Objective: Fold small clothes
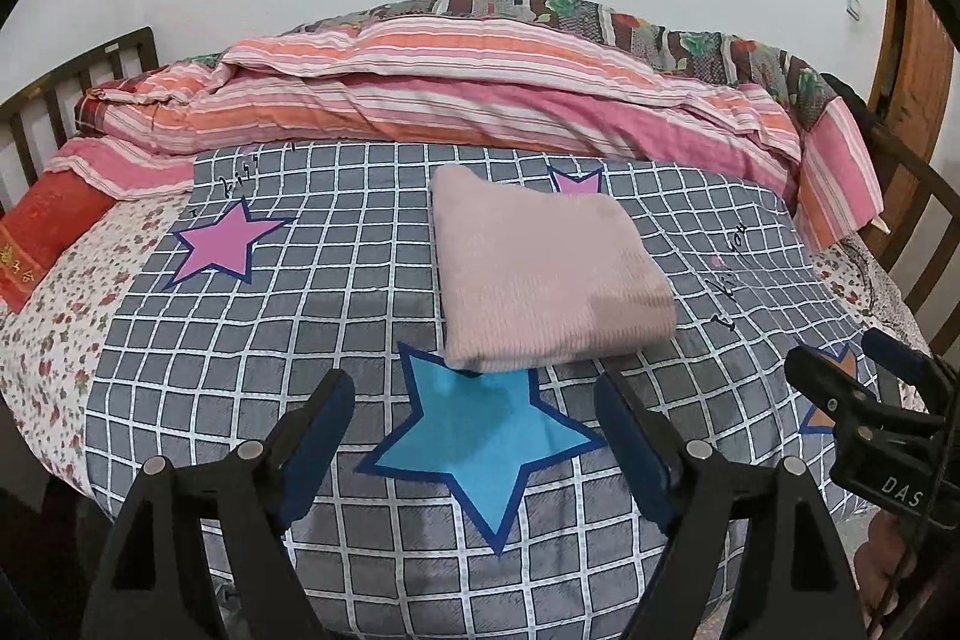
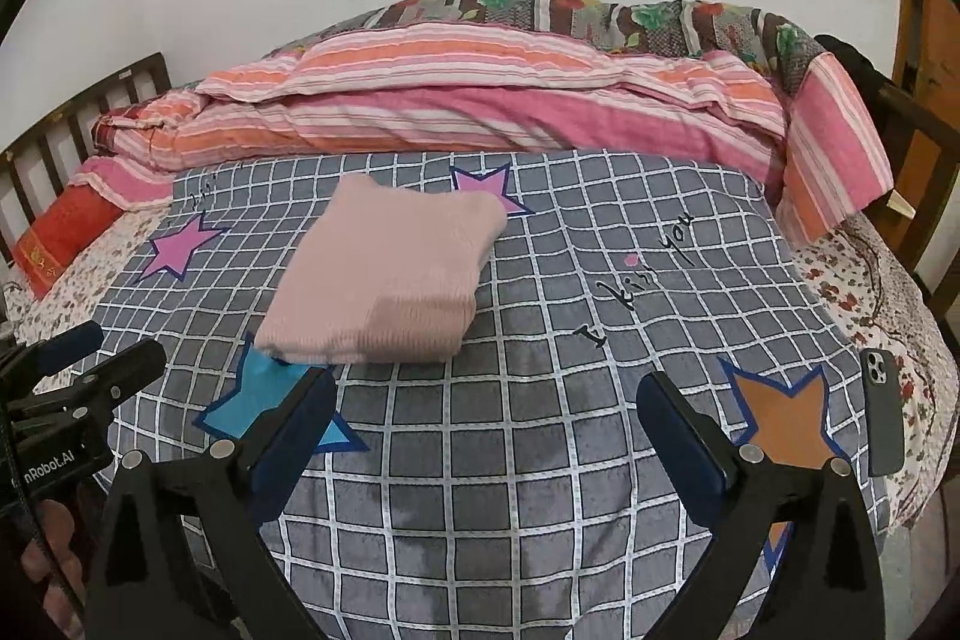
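Left wrist view: folded pink knit garment (image 1: 549, 274) flat on checked blanket (image 1: 288, 358), squared for stacking
Left gripper (image 1: 474, 403): wide, empty, clear of cloth
Right gripper (image 2: 486, 400): wide, empty, likewise clear

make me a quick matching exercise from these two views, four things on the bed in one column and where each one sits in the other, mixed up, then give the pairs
Things:
1. folded pink garment
2. phone
3. red pillow
4. striped quilt

Places:
A. bunched along the far side of the bed, by the wall
B. on the floral sheet at the right edge of the bed, past the orange star
C. at the left end, near the wooden bed rail
D. in the middle of the grey checked cover, its near corner over the blue star

Pairs: 1-D, 2-B, 3-C, 4-A
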Tool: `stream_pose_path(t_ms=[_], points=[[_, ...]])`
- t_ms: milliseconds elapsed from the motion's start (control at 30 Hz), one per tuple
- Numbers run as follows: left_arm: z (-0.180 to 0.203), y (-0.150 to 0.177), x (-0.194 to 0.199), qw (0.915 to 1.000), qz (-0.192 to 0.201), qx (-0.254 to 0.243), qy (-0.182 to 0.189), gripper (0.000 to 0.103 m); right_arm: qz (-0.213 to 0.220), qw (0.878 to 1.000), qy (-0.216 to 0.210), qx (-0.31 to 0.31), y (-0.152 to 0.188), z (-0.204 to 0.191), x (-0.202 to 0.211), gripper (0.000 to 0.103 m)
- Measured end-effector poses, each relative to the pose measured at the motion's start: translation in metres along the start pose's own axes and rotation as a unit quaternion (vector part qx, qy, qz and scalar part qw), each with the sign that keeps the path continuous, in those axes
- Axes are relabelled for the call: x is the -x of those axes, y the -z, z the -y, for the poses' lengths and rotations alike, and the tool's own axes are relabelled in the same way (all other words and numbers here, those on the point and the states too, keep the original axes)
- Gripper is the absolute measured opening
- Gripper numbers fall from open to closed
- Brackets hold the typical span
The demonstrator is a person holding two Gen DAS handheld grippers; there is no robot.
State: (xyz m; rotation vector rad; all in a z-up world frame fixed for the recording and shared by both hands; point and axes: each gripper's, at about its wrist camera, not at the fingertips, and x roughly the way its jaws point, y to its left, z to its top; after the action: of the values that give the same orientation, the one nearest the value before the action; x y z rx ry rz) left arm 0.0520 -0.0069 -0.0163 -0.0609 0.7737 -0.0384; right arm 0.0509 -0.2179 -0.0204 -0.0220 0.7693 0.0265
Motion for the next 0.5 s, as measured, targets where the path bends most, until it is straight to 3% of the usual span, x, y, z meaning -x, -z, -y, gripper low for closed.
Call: stream_pose_path(t_ms=[500], points=[[-0.0015,0.0012,0.0016,1.0000,0.003,-0.001,-0.007,0.081,0.000,1.000,0.001,-0.003,0.0043,0.0025,0.0031,0.099]])
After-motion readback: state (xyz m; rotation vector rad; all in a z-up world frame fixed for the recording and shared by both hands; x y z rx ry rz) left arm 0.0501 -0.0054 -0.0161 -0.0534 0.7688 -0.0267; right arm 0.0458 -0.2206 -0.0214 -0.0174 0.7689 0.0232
